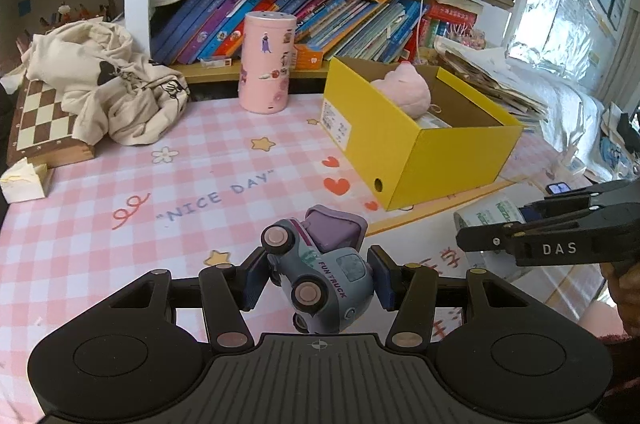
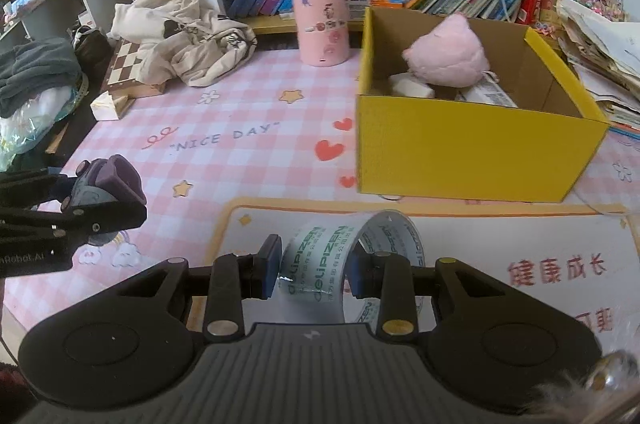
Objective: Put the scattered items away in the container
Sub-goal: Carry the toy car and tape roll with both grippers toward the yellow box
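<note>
Holding two items clear of the desk, both short of the container. Entries, from carried goods outward:

Toy truck: grey-blue, purple load bed, lettered FUN TRUCK. Clamped between the pads of the left gripper, tipped nose-down with wheels facing the camera. Risk: rounded body, small contact patches on a sloped cab; likely to pivot or squirt out if swung or jolted.

Tape roll: clear packing tape, green print. Pinched across its width by the right gripper, jaws closed on it, ring standing on edge. Risk: slick film faces; may slip down and roll off across the mat if the squeeze eases before the drop.

Yellow box: open-topped, ahead and to the right of both loads, well apart from the truck, nearer the tape. Risk: near wall stands tall; a low approach would catch the rim and shove or tip the box.

Pink plush and white packets inside the box: filling the far part. Risk: a truck dropped onto the plush may bounce or lodge high.

Grippers side by side, right one showing at the edge of the left view. Risk: collision if both converge on the opening together.

Pink canister: upright, left of the box, near its corner. Risk: toppled by a wide left-hand swing.

Checked mat: otherwise bare between loads and box.
</note>
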`<state>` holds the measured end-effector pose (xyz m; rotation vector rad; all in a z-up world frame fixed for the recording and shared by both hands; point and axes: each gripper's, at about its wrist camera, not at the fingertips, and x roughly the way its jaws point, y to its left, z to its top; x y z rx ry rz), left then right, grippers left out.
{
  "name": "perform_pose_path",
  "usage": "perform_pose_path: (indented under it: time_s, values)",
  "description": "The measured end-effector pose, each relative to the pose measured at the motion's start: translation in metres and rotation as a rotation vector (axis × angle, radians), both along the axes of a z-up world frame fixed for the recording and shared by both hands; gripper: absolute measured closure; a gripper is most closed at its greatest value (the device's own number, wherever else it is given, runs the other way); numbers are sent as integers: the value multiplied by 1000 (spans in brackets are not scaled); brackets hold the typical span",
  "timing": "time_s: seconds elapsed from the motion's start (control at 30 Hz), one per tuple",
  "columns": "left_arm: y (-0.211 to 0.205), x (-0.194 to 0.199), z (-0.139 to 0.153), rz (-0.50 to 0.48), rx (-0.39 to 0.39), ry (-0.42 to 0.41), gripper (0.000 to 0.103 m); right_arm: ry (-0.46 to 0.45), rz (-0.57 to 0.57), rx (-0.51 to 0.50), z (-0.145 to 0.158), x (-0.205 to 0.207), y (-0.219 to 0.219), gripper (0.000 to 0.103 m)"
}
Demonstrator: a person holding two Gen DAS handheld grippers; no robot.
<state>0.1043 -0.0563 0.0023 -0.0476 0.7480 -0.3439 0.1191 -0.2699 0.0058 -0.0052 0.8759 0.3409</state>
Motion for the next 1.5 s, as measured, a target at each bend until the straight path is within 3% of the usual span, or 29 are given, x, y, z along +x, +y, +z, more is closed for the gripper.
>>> perform_pose_path:
  time_s: [0.93,1.5]
  values:
    - [-167,22,4,-27,44,4,51,-12,3,23,-3,23,-165,72]
    - [-203,39,27,-37,72,-63,51,-81,-12,75,12,36,-203,72]
